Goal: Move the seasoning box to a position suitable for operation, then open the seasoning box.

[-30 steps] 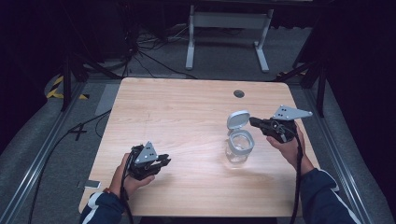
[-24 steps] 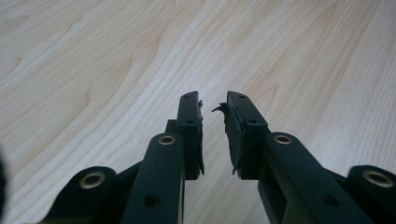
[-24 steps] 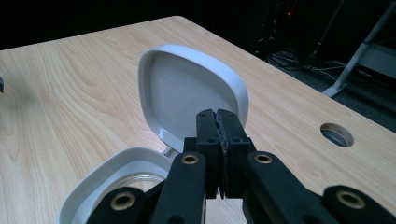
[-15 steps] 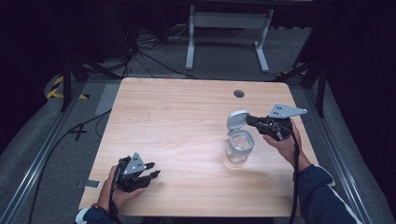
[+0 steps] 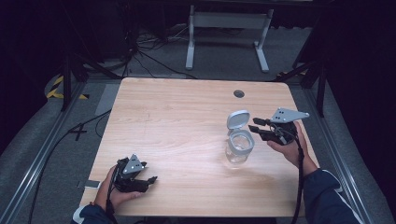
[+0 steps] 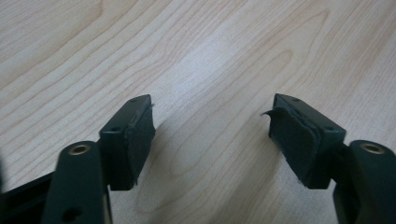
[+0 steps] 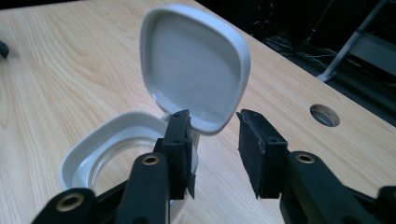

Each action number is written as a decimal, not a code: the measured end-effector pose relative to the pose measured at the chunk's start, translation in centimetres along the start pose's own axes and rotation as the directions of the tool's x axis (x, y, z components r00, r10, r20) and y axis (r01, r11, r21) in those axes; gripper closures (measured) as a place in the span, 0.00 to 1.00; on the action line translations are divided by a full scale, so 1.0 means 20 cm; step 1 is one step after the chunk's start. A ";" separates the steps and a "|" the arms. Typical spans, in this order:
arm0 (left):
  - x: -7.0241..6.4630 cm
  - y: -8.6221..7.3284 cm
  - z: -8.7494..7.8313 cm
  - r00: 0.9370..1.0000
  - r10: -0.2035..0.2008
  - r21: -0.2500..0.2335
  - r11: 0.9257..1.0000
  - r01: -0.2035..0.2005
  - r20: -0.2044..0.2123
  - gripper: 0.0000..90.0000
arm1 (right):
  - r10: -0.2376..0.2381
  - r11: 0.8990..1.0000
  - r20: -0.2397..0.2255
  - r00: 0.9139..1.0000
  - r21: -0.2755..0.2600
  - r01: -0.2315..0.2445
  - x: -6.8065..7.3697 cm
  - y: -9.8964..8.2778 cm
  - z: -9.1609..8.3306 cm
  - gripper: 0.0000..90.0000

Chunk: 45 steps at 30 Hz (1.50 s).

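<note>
Work in hand: I am opening the jar, a clear one with a white flip lid; it stands on the right part of the table, just beside my right gripper.

Lid now: it stands up, hinged at the far side of the jar's white collar; the mouth of the jar is open. In the right gripper view the lid rises just past the jaw tips and I see its inner side.

Right gripper: its jaws have just been opening, from fully shut a second ago. Now there is a narrow gap and nothing between the pads; the lower edge of the lid is just beyond them, so I judge I have let the lid go.

Left gripper: it has moved from the middle of the table toward the near left edge and sits low over the wood. Its jaws have just been opening too; in the left gripper view they are wide apart with bare wood between them.

Meaning for the task: the lid stays up alone, so the opening step looks finished. Both grippers are free for what comes next.

Risk: the lid could drop back if I bump the jar when I pull the right hand away.
</note>
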<state>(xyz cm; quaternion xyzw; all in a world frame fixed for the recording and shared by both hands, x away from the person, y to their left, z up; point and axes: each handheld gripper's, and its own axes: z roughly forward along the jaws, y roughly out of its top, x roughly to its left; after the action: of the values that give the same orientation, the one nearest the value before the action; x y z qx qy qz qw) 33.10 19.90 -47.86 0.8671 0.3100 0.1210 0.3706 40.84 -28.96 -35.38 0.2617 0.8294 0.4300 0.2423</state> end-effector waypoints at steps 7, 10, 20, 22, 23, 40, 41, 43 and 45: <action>0.03 0.00 0.01 1.000 0.014 -0.007 1.000 -0.014 0.007 0.25 | -0.014 1.000 0.002 1.000 0.025 0.014 0.01 -0.01 -0.04 0.63; 0.05 0.01 0.02 1.000 0.024 -0.001 1.000 -0.024 0.006 0.21 | -0.030 0.998 0.014 0.999 0.049 0.029 0.03 -0.02 -0.05 0.62; 0.07 0.04 0.06 1.000 0.019 0.002 1.000 -0.019 0.015 0.18 | -0.059 0.991 0.033 0.998 0.121 0.054 0.08 -0.11 -0.12 0.60; 0.07 0.05 0.06 1.000 0.014 0.000 1.000 -0.014 0.017 0.18 | -0.064 0.990 0.033 0.997 0.130 0.059 0.09 -0.12 -0.13 0.58; 0.08 0.05 0.06 0.999 0.028 0.002 1.000 -0.028 0.018 0.18 | -0.071 0.989 0.038 0.997 0.135 0.065 0.10 -0.13 -0.14 0.58; 0.08 0.05 0.07 1.000 0.016 0.000 1.000 -0.016 0.023 0.18 | -0.102 0.955 0.034 0.994 0.282 0.088 0.13 -0.41 -0.23 0.47; 0.08 0.05 0.07 1.000 0.017 -0.001 1.000 -0.017 0.023 0.18 | -0.102 0.955 0.034 0.994 0.282 0.088 0.13 -0.41 -0.23 0.47; 0.08 0.05 0.07 1.000 0.017 -0.001 1.000 -0.017 0.022 0.18 | -0.105 0.951 0.028 0.994 0.294 0.093 0.14 -0.47 -0.24 0.45; 0.08 0.05 0.07 1.000 0.016 -0.001 1.000 -0.016 0.022 0.18 | -0.093 0.952 0.020 0.995 0.295 0.083 0.15 -0.51 -0.24 0.44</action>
<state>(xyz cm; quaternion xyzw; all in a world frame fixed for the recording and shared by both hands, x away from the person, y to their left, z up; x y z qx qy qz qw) 35.35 19.58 -48.10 0.8708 0.2987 0.1145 0.3733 33.25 -34.97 -42.07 0.2647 0.8907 0.2864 0.2334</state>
